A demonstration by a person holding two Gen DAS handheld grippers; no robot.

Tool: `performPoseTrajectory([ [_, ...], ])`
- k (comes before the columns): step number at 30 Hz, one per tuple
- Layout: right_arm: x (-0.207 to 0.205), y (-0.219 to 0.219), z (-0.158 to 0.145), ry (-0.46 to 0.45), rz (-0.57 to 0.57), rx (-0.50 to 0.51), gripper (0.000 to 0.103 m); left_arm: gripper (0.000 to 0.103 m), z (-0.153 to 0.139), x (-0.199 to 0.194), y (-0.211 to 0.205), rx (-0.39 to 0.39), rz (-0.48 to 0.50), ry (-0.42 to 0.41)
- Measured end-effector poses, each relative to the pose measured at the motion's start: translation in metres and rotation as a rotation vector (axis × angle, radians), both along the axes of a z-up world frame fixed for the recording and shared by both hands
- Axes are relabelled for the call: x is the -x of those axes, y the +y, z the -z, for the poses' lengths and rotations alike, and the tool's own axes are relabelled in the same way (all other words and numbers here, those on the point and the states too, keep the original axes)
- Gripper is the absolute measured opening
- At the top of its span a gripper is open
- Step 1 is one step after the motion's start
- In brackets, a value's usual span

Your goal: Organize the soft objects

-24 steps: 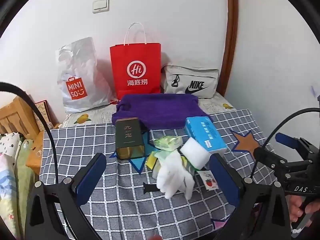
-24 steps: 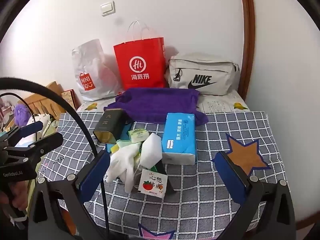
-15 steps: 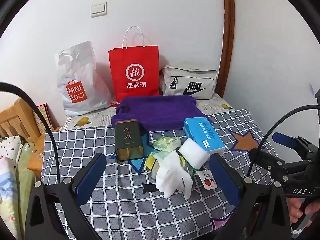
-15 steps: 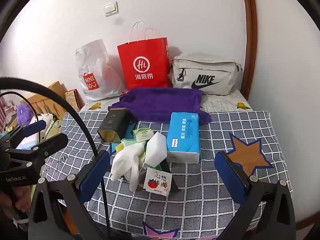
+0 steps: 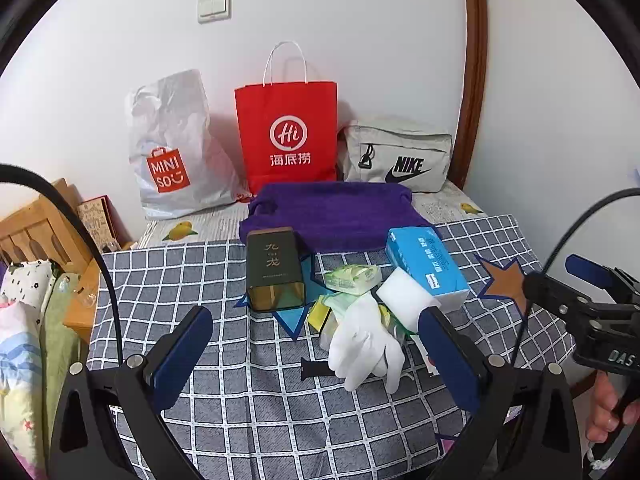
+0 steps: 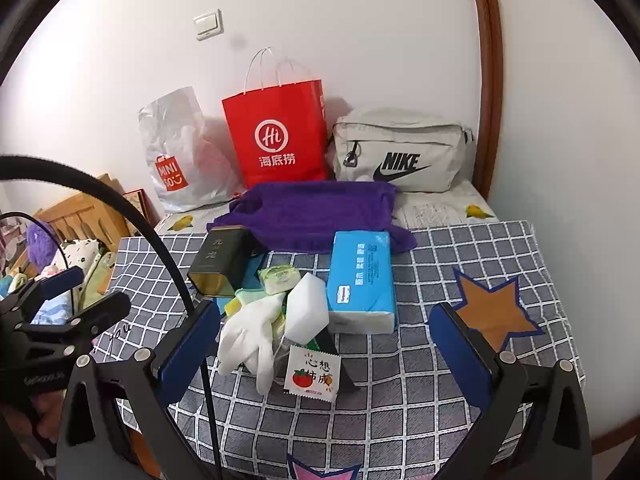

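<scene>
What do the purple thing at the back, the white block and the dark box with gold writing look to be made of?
Purple cloth: looks like terry or fleece fabric, matte and fuzzy, lying in soft folds.
White block: probably foam sponge, matte, with clean-cut edges and no shine.
Dark box: likely a metal tin, since its front face gives a glossy golden reflection, though coated card is possible.

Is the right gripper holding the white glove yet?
No, the right gripper is open and empty, while the white glove lies on the checked cloth.
</scene>
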State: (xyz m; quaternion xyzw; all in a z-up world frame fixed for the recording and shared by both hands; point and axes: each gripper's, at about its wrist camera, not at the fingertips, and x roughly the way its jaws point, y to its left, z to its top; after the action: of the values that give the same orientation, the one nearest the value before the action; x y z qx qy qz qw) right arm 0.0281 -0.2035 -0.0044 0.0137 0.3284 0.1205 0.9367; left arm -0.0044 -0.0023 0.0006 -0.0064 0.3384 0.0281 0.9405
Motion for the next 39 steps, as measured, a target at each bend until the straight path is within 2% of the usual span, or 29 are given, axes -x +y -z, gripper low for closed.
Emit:
performPoseTrajectory([
  [19, 0.002, 0.005, -0.008, -0.019, 0.031, 0.02, 0.103, 0.103, -0.002, 0.014, -0.002, -0.023, -0.026, -0.008],
  [29, 0.005, 0.002, -0.011, -0.026, 0.036, 0.007, 0.103, 0.103, -0.023, 0.033, 0.006, 0.003, -0.044, -0.044],
  [39, 0.001, 0.002, -0.009, -0.022, 0.033, -0.013, 0.103, 0.103, -0.033, 0.048, 0.01, -0.027, -0.053, -0.093],
])
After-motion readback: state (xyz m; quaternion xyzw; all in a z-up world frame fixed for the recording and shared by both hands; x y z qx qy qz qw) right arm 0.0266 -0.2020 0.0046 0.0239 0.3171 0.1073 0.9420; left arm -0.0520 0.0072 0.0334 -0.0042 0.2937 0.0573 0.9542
